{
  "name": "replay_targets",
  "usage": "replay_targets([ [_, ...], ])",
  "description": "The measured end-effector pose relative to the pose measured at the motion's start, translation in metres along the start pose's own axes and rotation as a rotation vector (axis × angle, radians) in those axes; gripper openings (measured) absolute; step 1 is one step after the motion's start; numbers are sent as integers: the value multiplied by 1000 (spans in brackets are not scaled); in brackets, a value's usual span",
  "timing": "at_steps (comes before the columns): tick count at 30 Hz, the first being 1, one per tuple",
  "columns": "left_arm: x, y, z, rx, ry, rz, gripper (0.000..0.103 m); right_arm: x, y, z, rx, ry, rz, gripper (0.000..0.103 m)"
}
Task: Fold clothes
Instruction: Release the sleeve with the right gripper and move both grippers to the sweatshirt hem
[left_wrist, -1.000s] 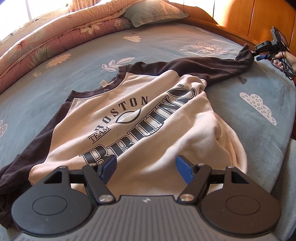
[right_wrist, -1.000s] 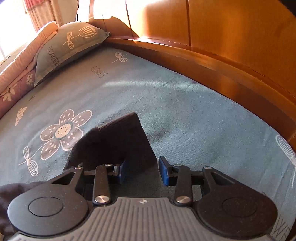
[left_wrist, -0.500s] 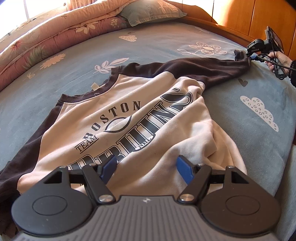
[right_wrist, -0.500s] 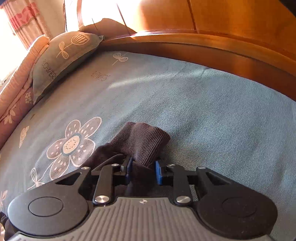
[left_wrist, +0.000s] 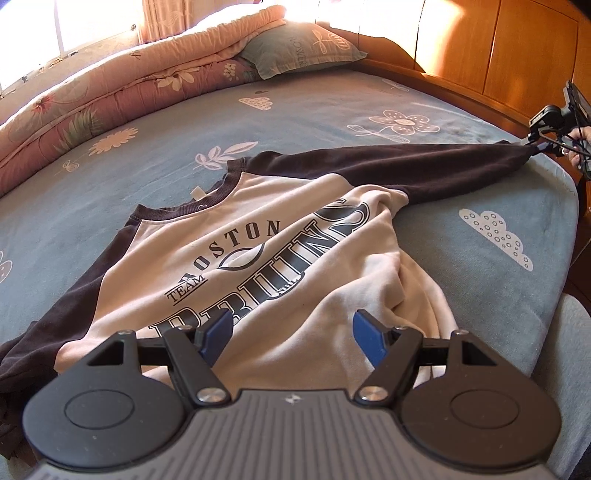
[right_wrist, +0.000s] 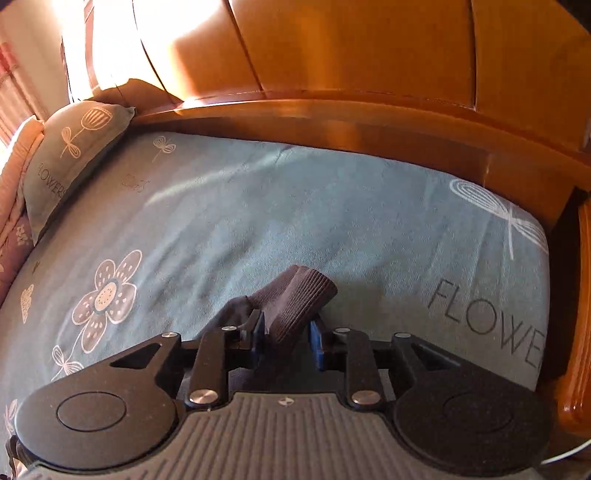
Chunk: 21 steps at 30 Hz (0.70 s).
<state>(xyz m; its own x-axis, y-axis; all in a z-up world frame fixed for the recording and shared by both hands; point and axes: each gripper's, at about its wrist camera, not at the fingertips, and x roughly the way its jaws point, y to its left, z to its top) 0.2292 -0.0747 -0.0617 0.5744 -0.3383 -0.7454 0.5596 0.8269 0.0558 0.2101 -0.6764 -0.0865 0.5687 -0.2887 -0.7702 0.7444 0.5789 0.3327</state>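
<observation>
A cream sweatshirt (left_wrist: 280, 258) with dark brown sleeves and "Boston Bruins" print lies face up on the bed, rumpled along its right side. My left gripper (left_wrist: 291, 330) is open and empty, just above the lower hem. My right gripper (right_wrist: 286, 334) is shut on the ribbed cuff (right_wrist: 299, 299) of the right sleeve. In the left wrist view that sleeve (left_wrist: 424, 173) is stretched out straight toward the right gripper (left_wrist: 537, 146) at the bed's far right edge. The left sleeve (left_wrist: 55, 321) runs down the left side.
The blue flowered bedsheet (left_wrist: 332, 122) covers the bed. A folded pink quilt (left_wrist: 122, 85) and a grey-green pillow (left_wrist: 299, 48) lie at the far side. A wooden bed frame and panels (right_wrist: 369, 122) rise close behind the right gripper.
My right gripper closed on the sleeve cuff and pulled it outward to the right, straightening the sleeve. My left gripper stayed open over the hem and shifted slightly.
</observation>
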Motion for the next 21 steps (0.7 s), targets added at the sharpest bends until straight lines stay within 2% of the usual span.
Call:
replay_targets([
  [2,-5,-1,-2,3,-6,4,76,-11,11,-14,-59,15,38,43],
  [3,-7,-1,-4,0,-8,8,76,-18,21,-24,-108,31,77,45],
  [7,-13,3,-11,-44,-12,19,76,-47,76,-76,-365,122,290,59],
  [11,-17,8,-21,-95,-8,31,76,-76,141,-155,-661,198,462,59],
  [14,-20,13,-30,-147,-5,31,76,-97,183,-213,-803,250,602,59],
  [19,-22,22,-50,-203,4,33,77,-130,239,-291,-906,313,815,60],
  [21,-23,28,-58,-222,7,36,77,-138,256,-314,-934,336,889,64],
])
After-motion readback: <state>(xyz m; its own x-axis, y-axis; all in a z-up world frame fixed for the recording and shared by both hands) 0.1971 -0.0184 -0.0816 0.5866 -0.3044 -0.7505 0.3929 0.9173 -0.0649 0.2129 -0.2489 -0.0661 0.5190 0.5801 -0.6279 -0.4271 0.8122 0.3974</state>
